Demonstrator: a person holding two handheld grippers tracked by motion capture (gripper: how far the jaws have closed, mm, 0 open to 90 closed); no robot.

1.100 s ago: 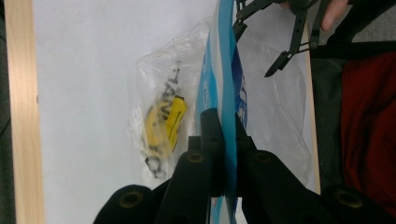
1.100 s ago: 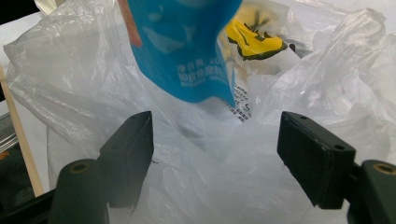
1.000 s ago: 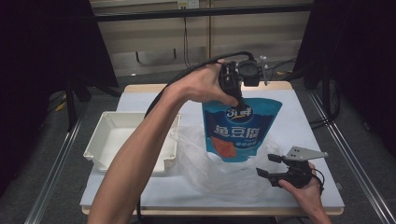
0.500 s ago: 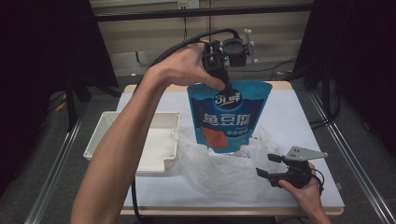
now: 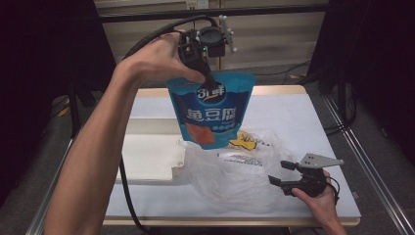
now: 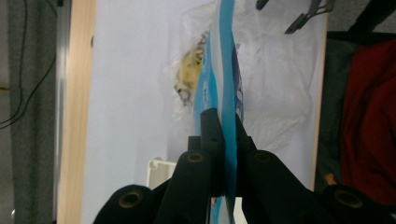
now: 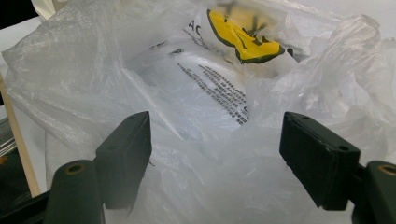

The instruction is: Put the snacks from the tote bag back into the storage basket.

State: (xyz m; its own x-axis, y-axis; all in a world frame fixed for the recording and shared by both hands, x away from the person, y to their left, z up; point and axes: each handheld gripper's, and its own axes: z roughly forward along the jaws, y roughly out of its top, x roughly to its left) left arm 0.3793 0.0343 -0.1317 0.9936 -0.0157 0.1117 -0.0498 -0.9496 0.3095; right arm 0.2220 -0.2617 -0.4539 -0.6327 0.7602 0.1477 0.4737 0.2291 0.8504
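We hold the left gripper [image 5: 208,78] high above the far side of the table [image 5: 303,122], its jaws clamped on the top edge of a blue pouch [image 5: 211,110]. The pouch hangs upright below the jaws, clear of the table, its lower edge just above a clear plastic bag [image 5: 235,169] that lies crumpled on the white tabletop. In the left gripper view we look down along the pouch [image 6: 224,93] edge-on, pinched between the two black jaws, with the bag [image 6: 275,84] spread below it. A white tray [image 5: 149,156] sits on the table to the left of the bag, its near corner touching the plastic. Our right gripper [image 5: 284,174] rests low at the near right of the table, jaws apart, pointing at the bag's right side. In the right gripper view the two jaws stand wide with loose plastic [image 7: 205,116] bunched between them, not pressed by either pad; black print and a yellow mark show on the bag farther in. A black cable [image 5: 147,36] arcs away from the left gripper.
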